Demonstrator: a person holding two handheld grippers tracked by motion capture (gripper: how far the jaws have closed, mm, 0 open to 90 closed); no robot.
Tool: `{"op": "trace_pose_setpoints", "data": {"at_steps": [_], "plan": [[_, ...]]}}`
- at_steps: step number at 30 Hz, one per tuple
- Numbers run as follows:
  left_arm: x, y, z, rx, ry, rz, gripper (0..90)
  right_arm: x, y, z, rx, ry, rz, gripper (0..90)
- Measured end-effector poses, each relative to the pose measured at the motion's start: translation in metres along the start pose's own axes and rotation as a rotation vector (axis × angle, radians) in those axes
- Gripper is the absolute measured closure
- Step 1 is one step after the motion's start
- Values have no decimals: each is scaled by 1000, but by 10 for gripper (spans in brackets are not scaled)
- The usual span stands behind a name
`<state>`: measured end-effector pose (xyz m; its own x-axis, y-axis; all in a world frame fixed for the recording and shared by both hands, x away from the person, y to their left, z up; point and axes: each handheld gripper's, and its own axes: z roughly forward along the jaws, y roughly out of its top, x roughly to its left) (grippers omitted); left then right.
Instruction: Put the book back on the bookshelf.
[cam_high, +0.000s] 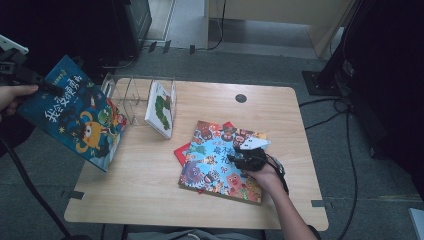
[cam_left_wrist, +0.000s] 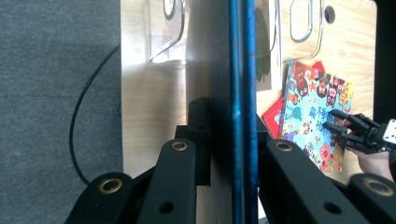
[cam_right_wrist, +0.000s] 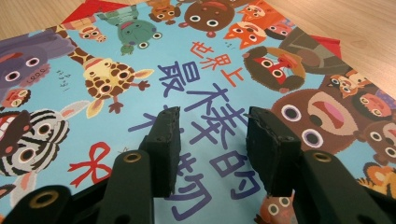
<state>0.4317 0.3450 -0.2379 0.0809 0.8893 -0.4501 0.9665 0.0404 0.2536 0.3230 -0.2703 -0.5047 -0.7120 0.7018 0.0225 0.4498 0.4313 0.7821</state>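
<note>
In the high view, the left gripper (cam_high: 52, 90) holds a dark blue picture book (cam_high: 75, 112) tilted in the air, just off the tabletop's (cam_high: 150, 190) left edge. The left gripper view shows what that camera cannot: the book edge-on as a thin blue line (cam_left_wrist: 243, 112), with the two black jaws pressed against its opposite faces.

Near the right edge, the right gripper (cam_high: 239, 151) rests over a light blue animal book (cam_high: 215, 170) lying flat on a red book (cam_high: 182, 151). The right gripper view shows its jaws set a narrow gap apart just above the cover (cam_right_wrist: 140, 79), holding nothing.

At the far left corner stands a clear rack (cam_high: 131, 95); a white book (cam_high: 160, 109) leans in it.
</note>
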Motion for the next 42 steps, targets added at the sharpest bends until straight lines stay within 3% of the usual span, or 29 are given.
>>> {"op": "trace_pose_setpoints", "data": {"at_steps": [6,14,28,35,42], "plan": [[10,18,16,-40,-12,-23,812,1,0,-1,3,-1,2,532],[21,38,22,-52,-49,-55,817,1,-1,-1,3,0,1,529],[15,70,42,-58,-28,-31,807,3,-1,-1,1,-13,8,517],[16,77,48,-71,-36,-32,805,3,-6,-4,-23,-21,16,515],[20,74,47,-68,-44,-47,774,3,-7,-4,-23,-21,17,515]]}}
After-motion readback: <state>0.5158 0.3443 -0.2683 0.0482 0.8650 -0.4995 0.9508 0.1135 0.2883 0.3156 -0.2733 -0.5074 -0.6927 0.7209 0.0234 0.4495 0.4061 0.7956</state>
